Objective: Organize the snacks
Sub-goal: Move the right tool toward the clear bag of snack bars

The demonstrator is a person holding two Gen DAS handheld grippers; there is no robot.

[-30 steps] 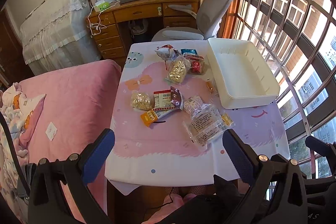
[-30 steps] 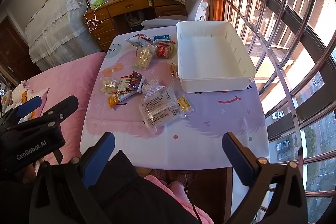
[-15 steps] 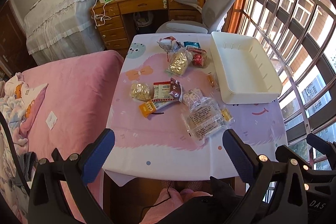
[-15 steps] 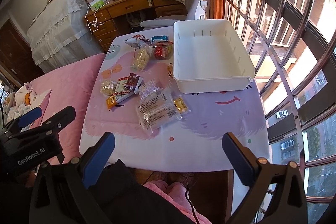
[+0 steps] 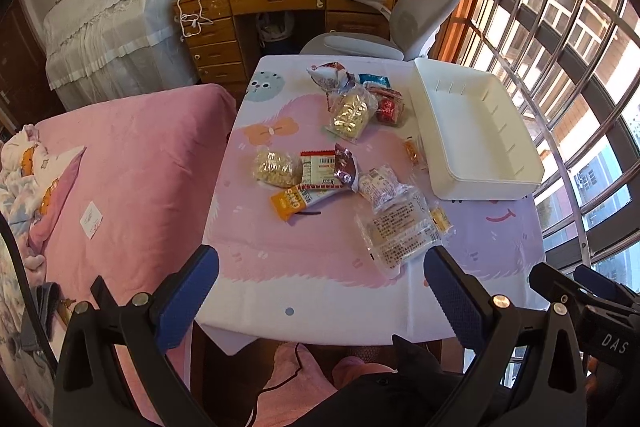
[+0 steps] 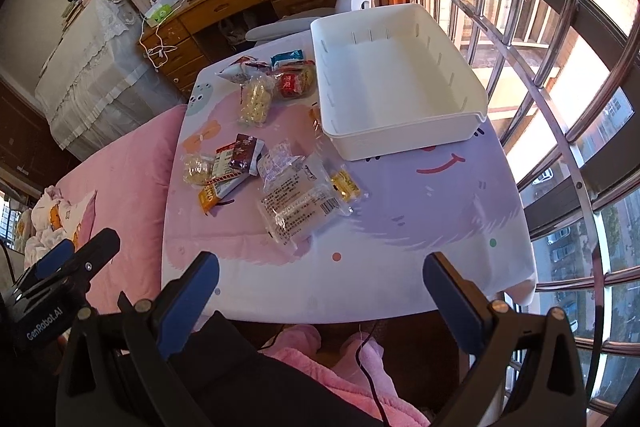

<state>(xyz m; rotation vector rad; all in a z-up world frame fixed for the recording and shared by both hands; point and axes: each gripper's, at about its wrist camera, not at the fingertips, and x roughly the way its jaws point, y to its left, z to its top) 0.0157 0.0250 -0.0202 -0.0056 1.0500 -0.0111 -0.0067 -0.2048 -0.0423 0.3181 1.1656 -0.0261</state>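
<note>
Left hand-held gripper (image 5: 320, 301): released, jaws spread wide, nothing between them; held above the near edge of the table, well short of the snacks.
Right hand-held gripper (image 6: 320, 301): released likewise, empty; also back from the near table edge.
Table (image 5: 320, 299): covered by a pink and lilac cartoon cloth; carries everything listed below.
Bin (image 6: 404, 143): white plastic tray, empty; landmark for the entries that follow.
Clear cracker pack (image 5: 400, 233): largest item, in front of the bin's near left corner. Judged light, crinkly, slippery film over brittle contents; best pinched at the sealed end flap, not across the middle.
Small yellow packet (image 5: 440, 221): touching the cracker pack's bin-side edge.
Small clear wrapped snack (image 5: 378, 183): left of the bin's near corner, just beside the cracker pack.
Red-and-white packet with brown wrapper (image 5: 332, 171): further left of the bin, overlapping an orange bar (image 5: 288, 203).
Puffed snack bag (image 5: 276, 167): furthest left of the bin. Probably soft and light.
Far cluster: yellow puffs bag (image 5: 352, 113), red packet (image 5: 386, 107), blue packet (image 5: 374, 79), white-and-red bag (image 5: 328, 75); left of the bin's far end.
Small orange sweet (image 5: 412, 151): against the bin's left wall.
Progress, judged: no snack in the bin yet.
</note>
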